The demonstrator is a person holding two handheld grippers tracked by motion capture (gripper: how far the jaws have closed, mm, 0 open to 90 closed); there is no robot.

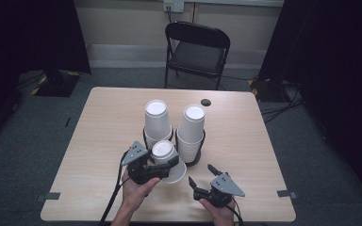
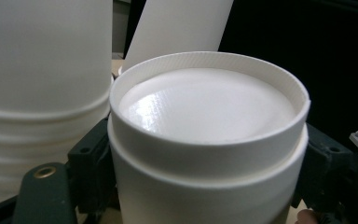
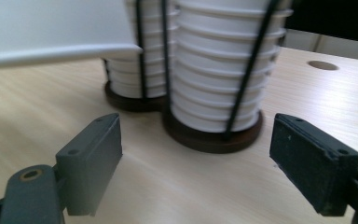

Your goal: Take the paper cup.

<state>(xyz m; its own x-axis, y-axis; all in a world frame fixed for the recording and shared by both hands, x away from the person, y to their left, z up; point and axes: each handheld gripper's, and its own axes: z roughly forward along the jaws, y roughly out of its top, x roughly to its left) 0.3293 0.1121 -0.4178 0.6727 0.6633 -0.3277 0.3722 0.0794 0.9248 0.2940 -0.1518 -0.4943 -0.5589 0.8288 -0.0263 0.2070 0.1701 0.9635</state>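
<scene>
Nearest to us, at the front edge of the table (image 1: 99,132), we see two hands reaching in, each with a gripper. The right gripper (image 1: 202,178) sits low near the front right, its jaws spread wide with nothing between them; in the right gripper view its dark pads (image 3: 91,161) hover just over bare wood. The left gripper (image 1: 167,165) is clamped on an upside-down white paper cup (image 1: 166,157), the jaws pressing its wall from both sides. In the left gripper view that cup (image 2: 205,140) shows its glossy recessed base facing up, and it seems to be two cups nested together. In the right gripper view its rim hangs clear above the tabletop.

Just behind the held cup stand two stacks of inverted white cups, each in a black wire holder on a dark round base: the left stack (image 1: 157,123) and the right stack (image 1: 191,133), side by side and nearly touching. Farther back we see a small dark round hole (image 1: 206,102) in the tabletop. Beyond the table a black folding chair (image 1: 196,52) stands on grey carpet.
</scene>
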